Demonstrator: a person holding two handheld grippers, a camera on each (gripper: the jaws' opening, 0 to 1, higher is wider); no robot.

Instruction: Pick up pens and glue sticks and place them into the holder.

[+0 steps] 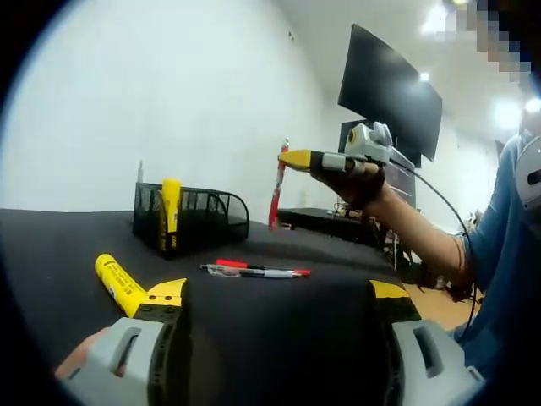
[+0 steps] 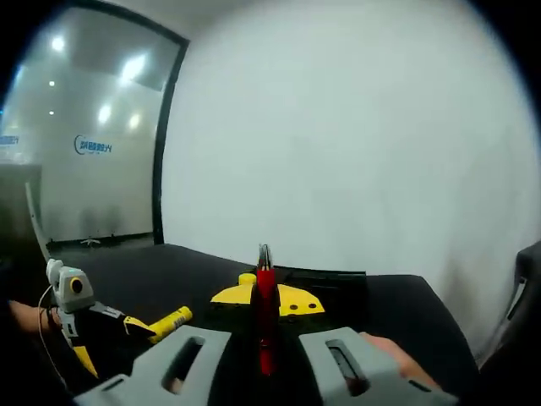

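Right gripper pinches the red pen upright, high and right of the mesh holder; carry it leftward over an open compartment before lowering, while the left gripper, jaws spread, waits near the loose glue stick.

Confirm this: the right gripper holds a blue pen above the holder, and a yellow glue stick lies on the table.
Wrong in one respect: the pen clamped in the right gripper is red, as the right gripper view shows. It is held above the holder, and a yellow glue stick lies on the table.
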